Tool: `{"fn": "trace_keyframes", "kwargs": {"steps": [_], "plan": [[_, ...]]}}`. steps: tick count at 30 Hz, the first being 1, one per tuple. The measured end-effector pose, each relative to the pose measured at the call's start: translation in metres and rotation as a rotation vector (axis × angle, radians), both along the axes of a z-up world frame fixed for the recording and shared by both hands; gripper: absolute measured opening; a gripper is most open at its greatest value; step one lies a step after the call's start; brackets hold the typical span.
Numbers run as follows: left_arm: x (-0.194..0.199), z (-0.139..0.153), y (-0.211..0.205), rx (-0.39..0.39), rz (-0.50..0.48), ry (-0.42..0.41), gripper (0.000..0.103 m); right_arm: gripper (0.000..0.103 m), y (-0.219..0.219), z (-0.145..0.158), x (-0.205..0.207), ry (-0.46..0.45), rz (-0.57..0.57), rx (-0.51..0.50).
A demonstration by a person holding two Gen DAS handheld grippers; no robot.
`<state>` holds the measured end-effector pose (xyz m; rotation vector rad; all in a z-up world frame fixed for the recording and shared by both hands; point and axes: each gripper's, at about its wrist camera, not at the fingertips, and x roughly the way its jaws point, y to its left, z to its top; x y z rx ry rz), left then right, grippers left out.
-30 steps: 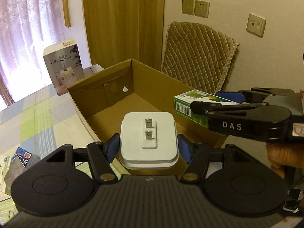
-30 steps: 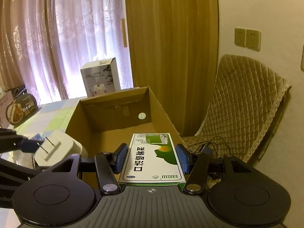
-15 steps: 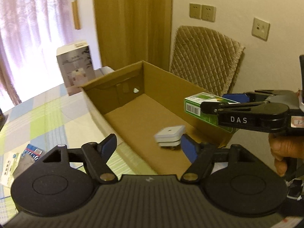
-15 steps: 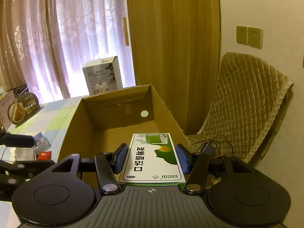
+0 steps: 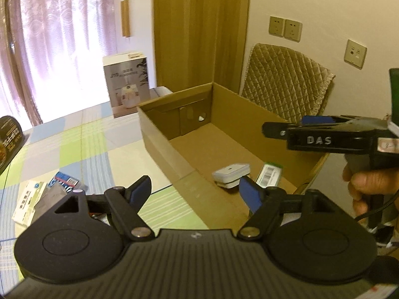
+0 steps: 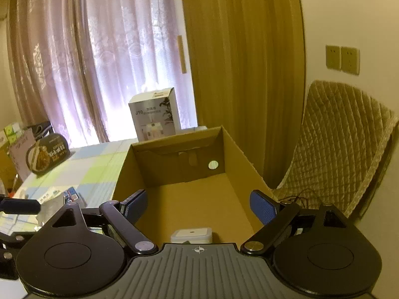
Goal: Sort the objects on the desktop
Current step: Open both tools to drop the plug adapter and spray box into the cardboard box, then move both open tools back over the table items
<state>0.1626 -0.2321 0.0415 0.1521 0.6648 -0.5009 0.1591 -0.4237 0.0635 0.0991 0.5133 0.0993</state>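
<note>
An open cardboard box [image 5: 159, 134] [image 6: 239, 149] stands on the table's right side. On its floor near the front lie a white plug adapter [image 5: 230, 174] [image 6: 191, 234] and a green-and-white medicine box [image 5: 270, 174]. My left gripper [image 5: 197, 189] is open, held over the box's front left wall with nothing between its blue pads. My right gripper [image 6: 199, 203] is open above the box's front, also empty. In the left wrist view the right gripper [image 5: 281, 127] shows side-on over the right wall, with a hand [image 5: 369, 186] behind it.
On the checked tablecloth [image 5: 74, 139] left of the box lie several small packets [image 5: 47, 194] [image 6: 57, 198]. A grey-white product carton [image 5: 126, 82] [image 6: 154, 117] stands behind the box. A dark round tin [image 6: 47, 157] leans at far left. A quilted chair [image 6: 341, 149] sits right.
My left gripper opened and dropped the white adapter into the box, then drew back left. My right gripper opened and the green medicine box fell onto the box floor.
</note>
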Motion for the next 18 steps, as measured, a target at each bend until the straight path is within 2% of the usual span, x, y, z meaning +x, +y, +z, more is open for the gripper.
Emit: {"fn": "trace_keyframes", "kwargs": {"steps": [9, 18], "plan": [[-0.013, -0.007, 0.040, -0.008, 0.079, 0.016, 0.082, 0.087, 0.010, 0.014, -0.016, -0.008, -0.009, 0.005], [-0.043, -0.012, 0.100, 0.003, 0.206, -0.011, 0.101, 0.089, 0.056, 0.028, -0.039, -0.025, 0.085, 0.005]]}}
